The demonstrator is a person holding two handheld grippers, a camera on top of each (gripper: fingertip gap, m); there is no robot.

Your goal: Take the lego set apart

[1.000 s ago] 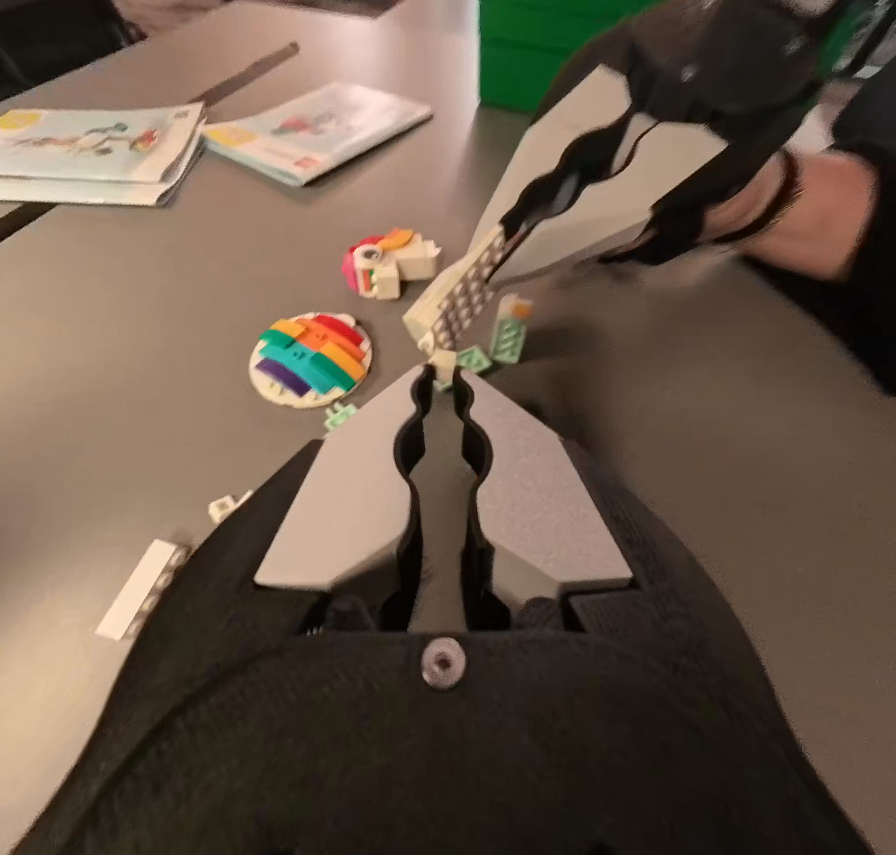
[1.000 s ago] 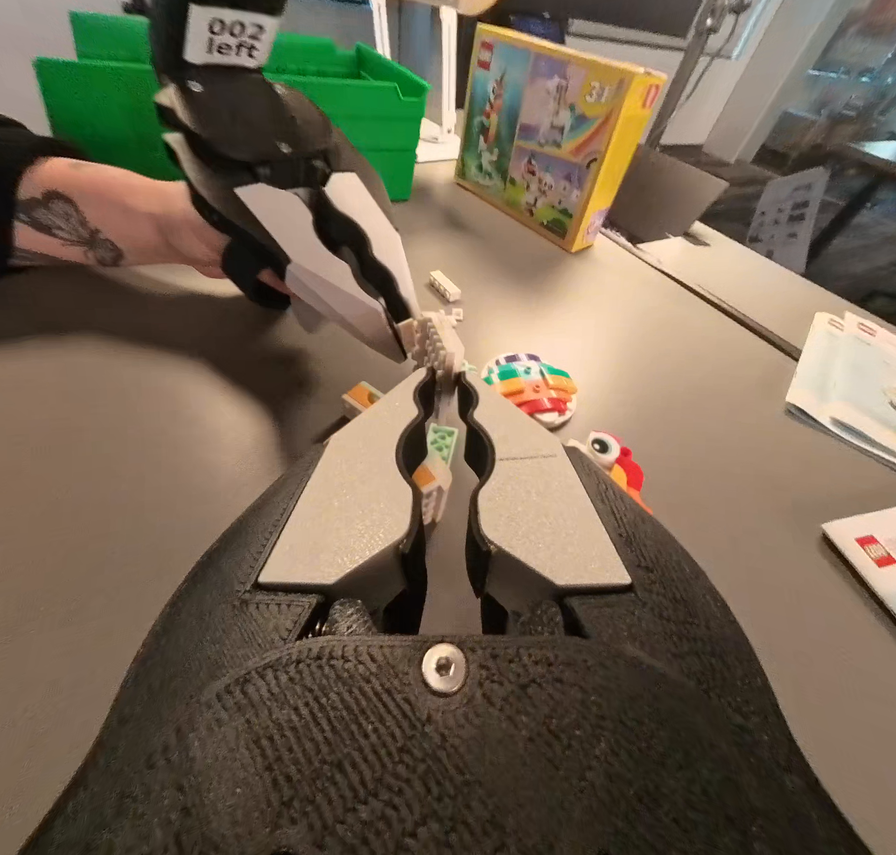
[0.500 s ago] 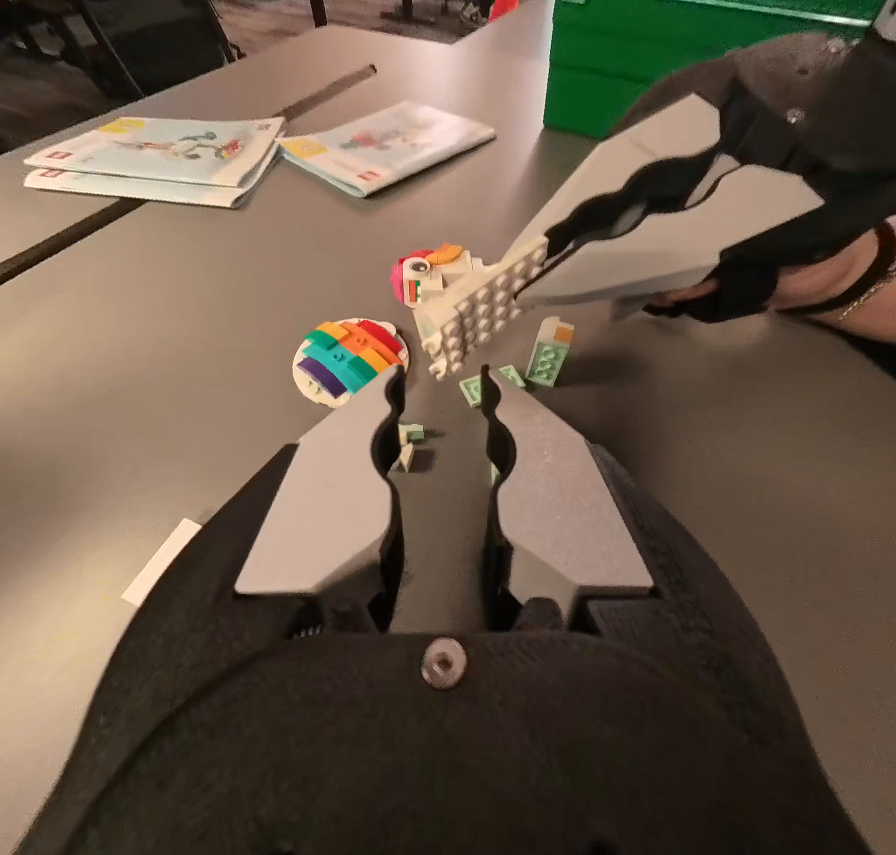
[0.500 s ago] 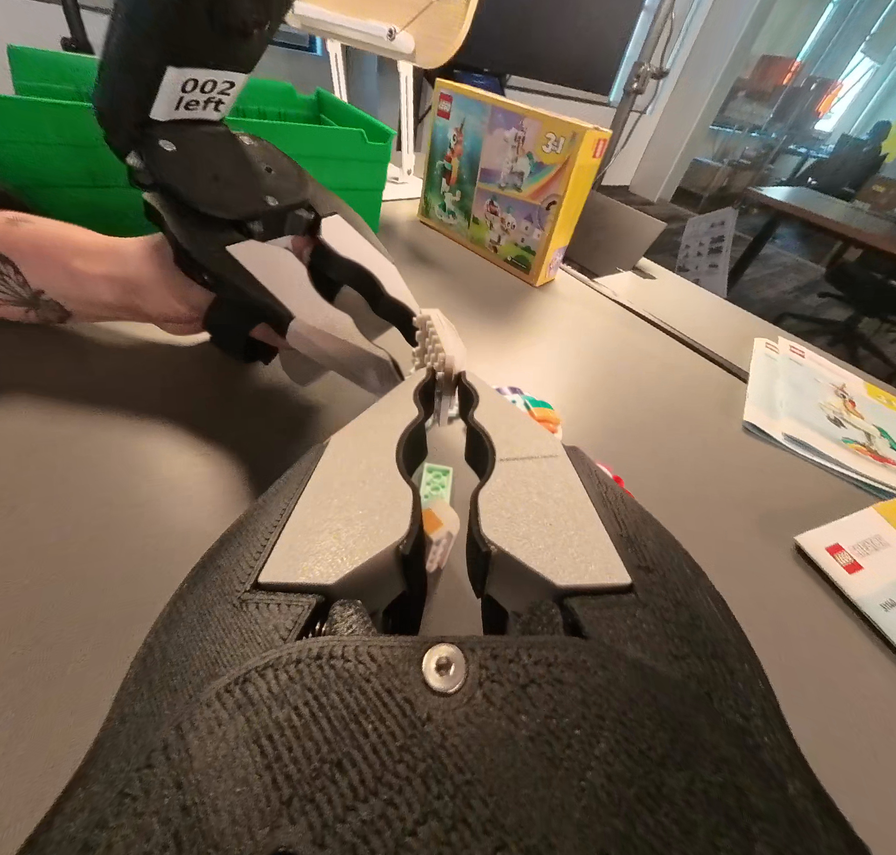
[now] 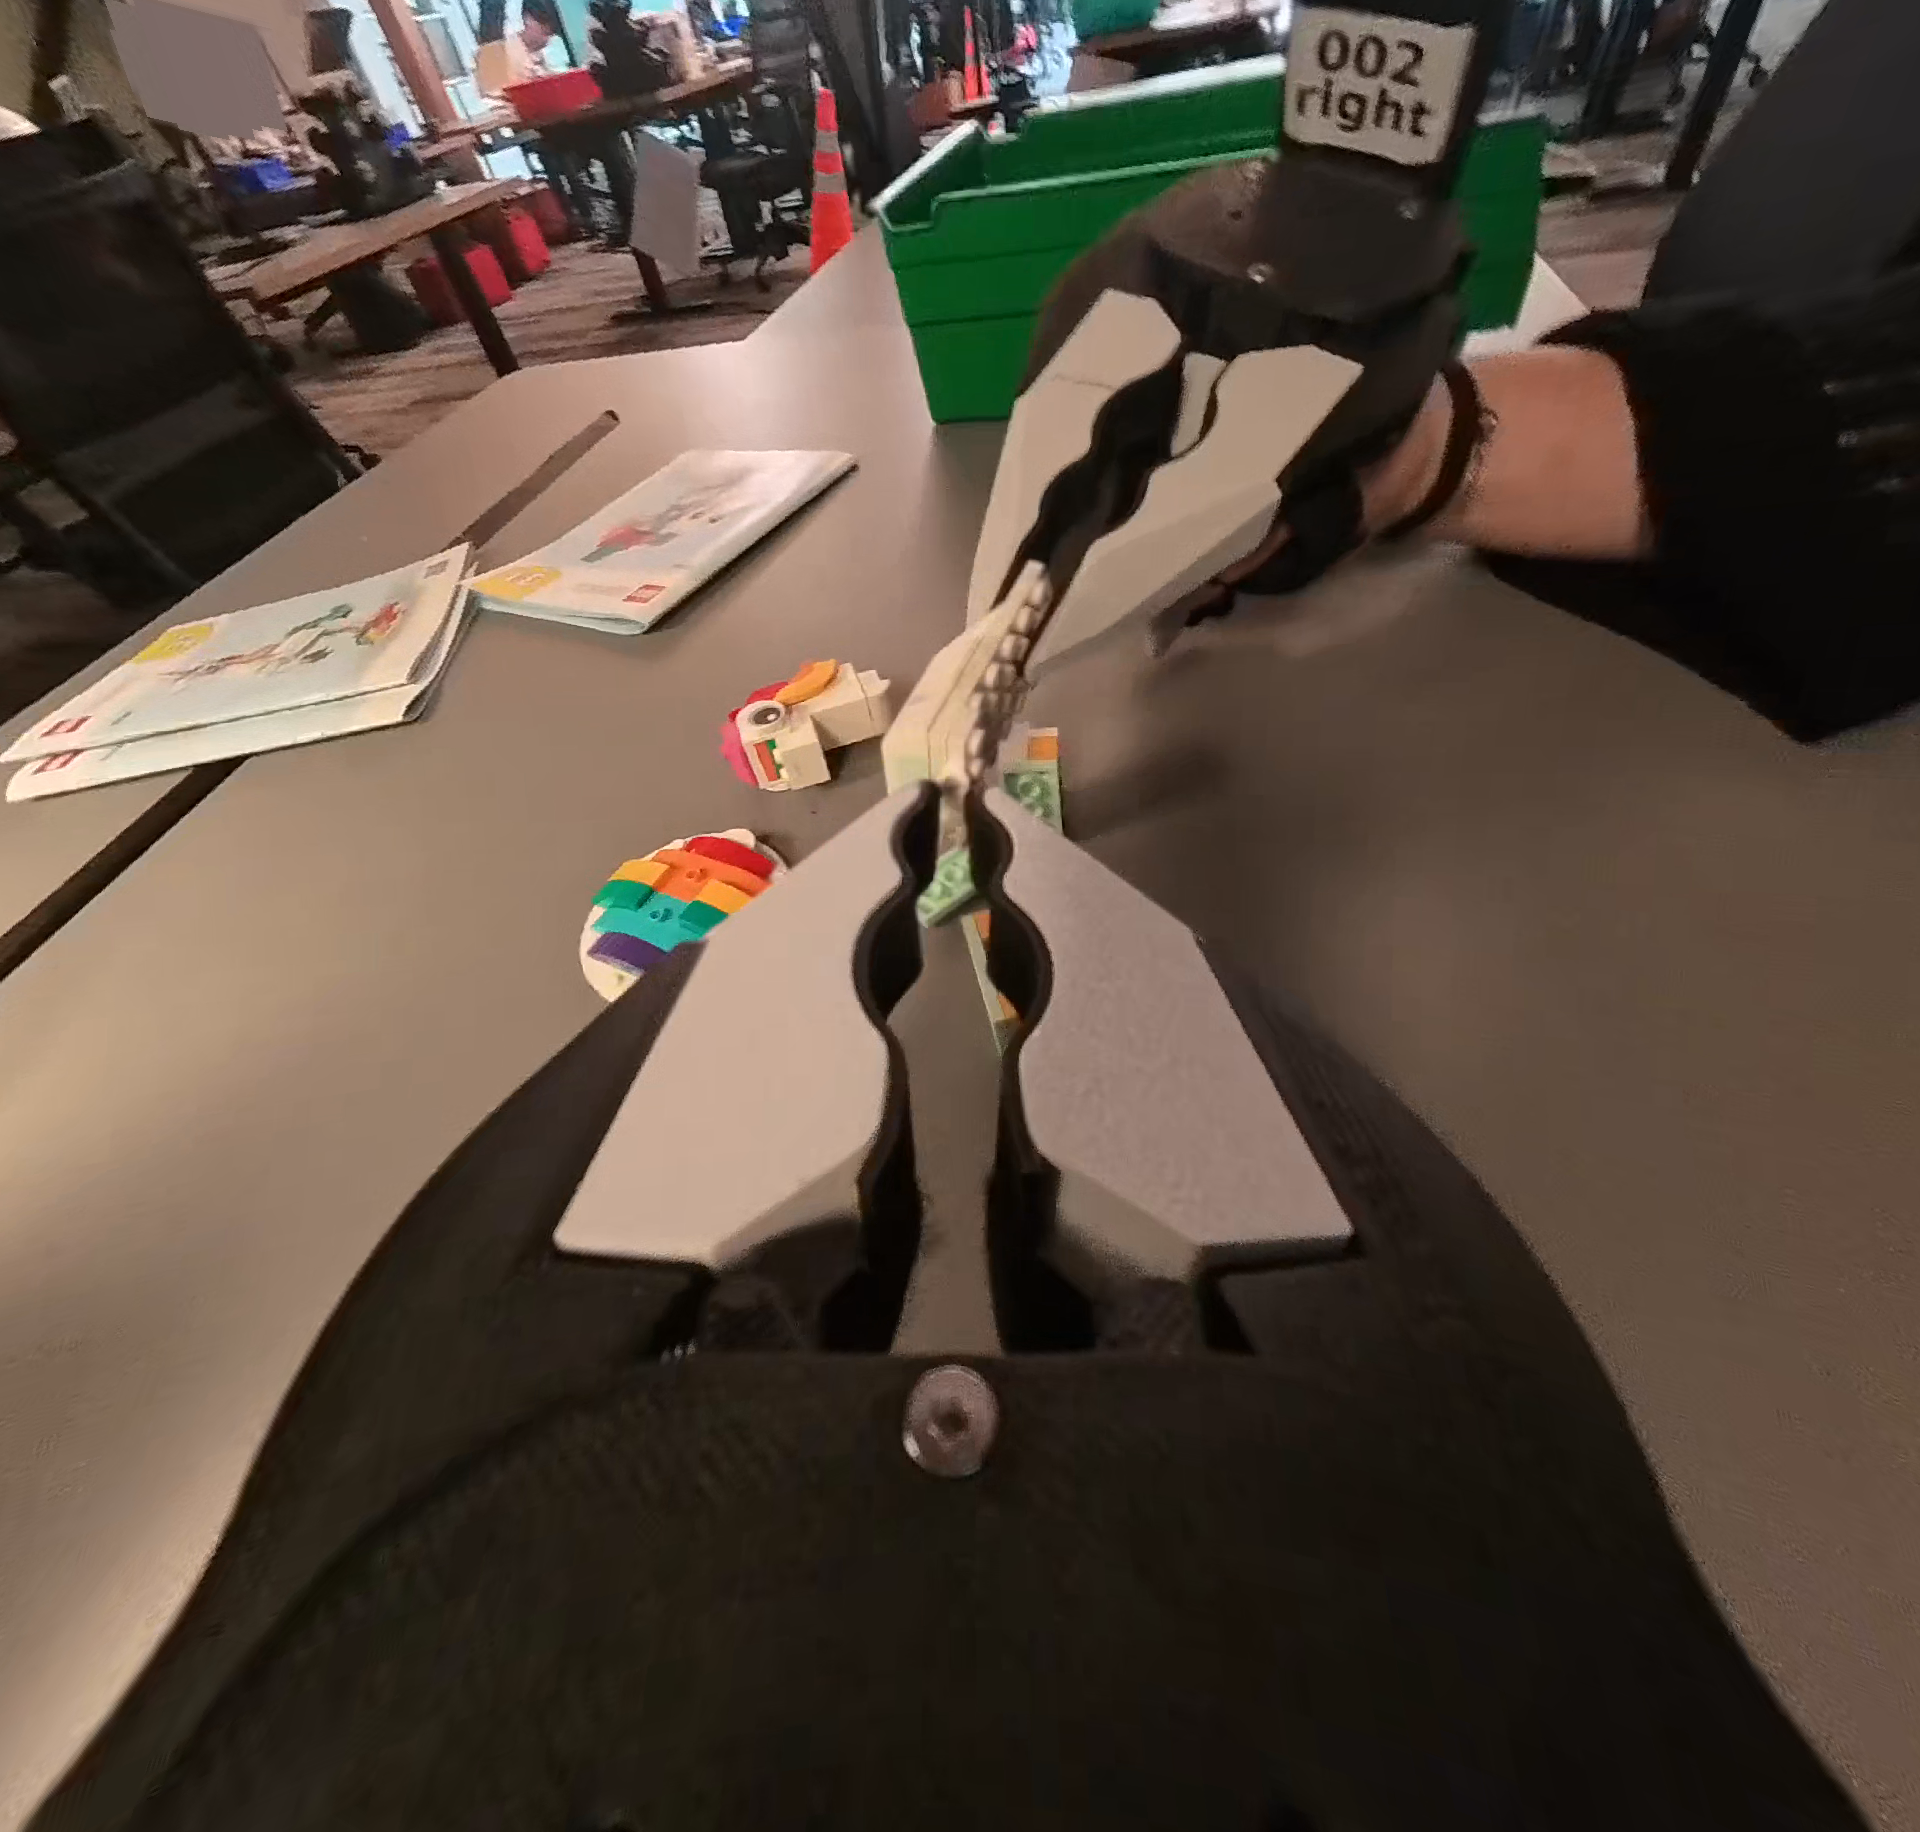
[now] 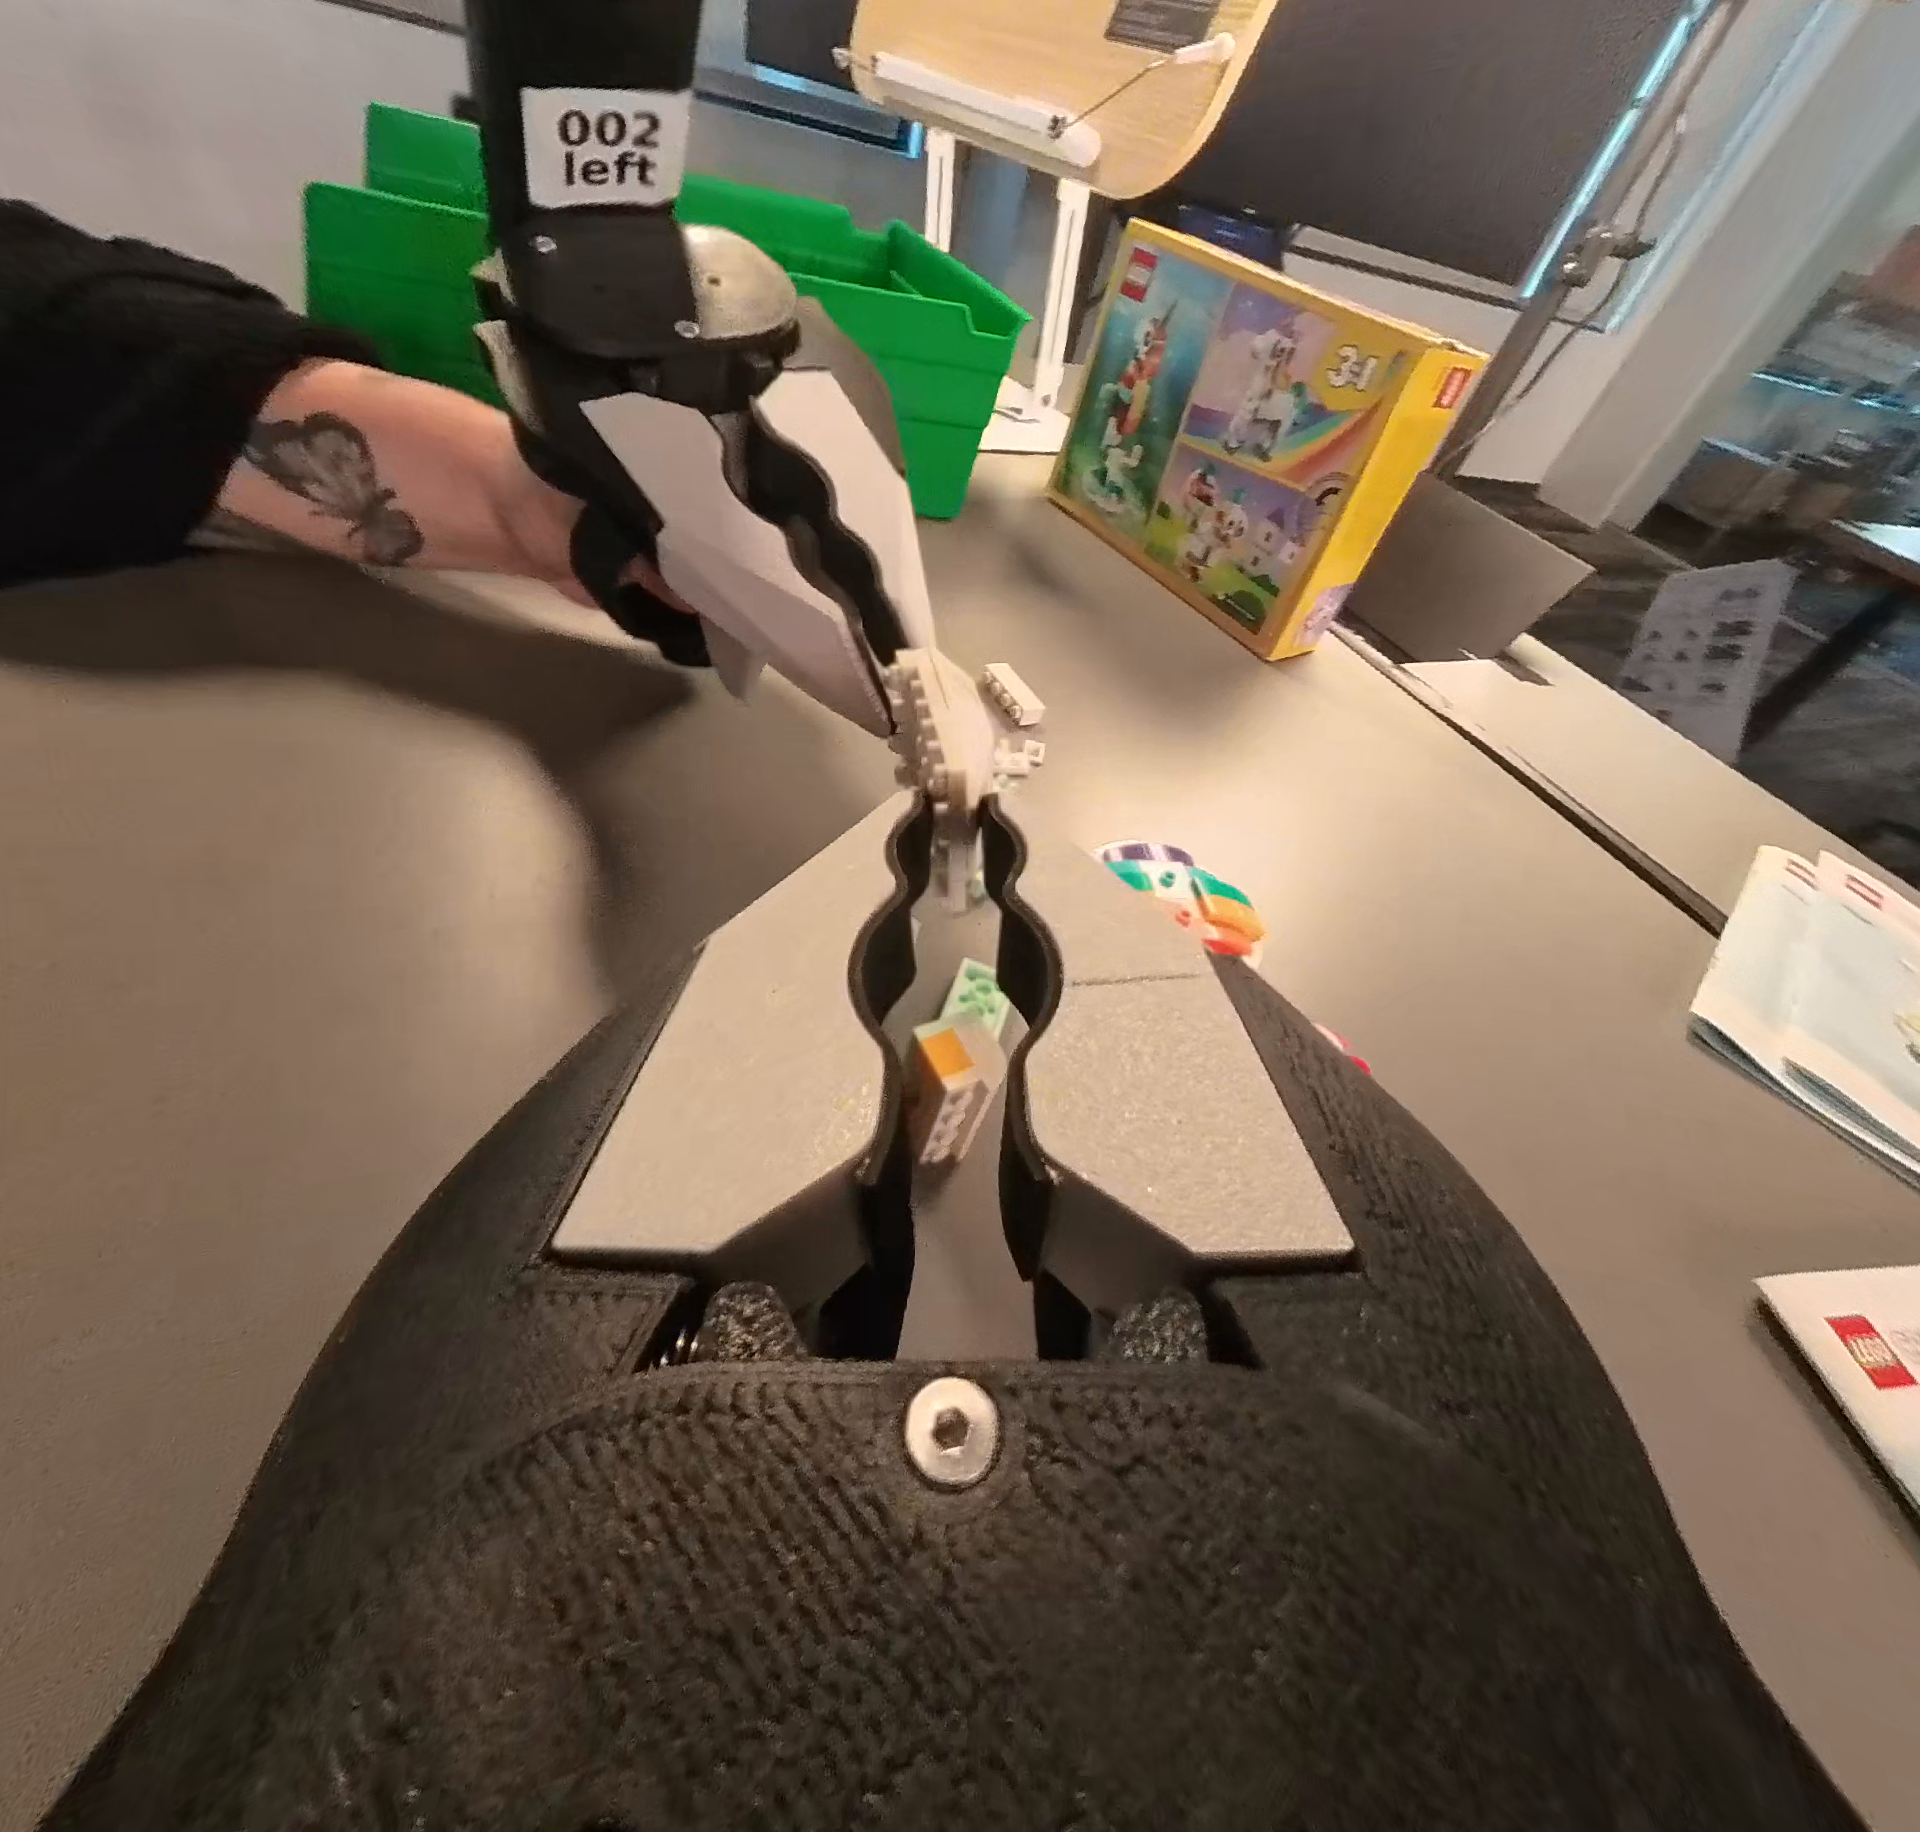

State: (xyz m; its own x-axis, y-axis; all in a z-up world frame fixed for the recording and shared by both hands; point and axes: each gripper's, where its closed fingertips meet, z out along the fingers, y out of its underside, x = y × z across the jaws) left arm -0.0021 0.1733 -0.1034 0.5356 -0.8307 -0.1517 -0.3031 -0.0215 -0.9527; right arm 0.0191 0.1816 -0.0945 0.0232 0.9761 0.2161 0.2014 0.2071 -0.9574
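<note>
white plate stack [image 5: 961, 712], between both hand-held grippers

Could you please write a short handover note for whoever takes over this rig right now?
Left gripper: shut on one end of the white plate stack.
Right gripper: shut on the opposite end; the stack is held above the table between both.
On the table: rainbow disc, bird head piece, mint and orange bricks, a loose white brick.
Done: several pieces already lie loose.
Left: pull the stack's plates apart, then probably break down the head and the disc.
</note>
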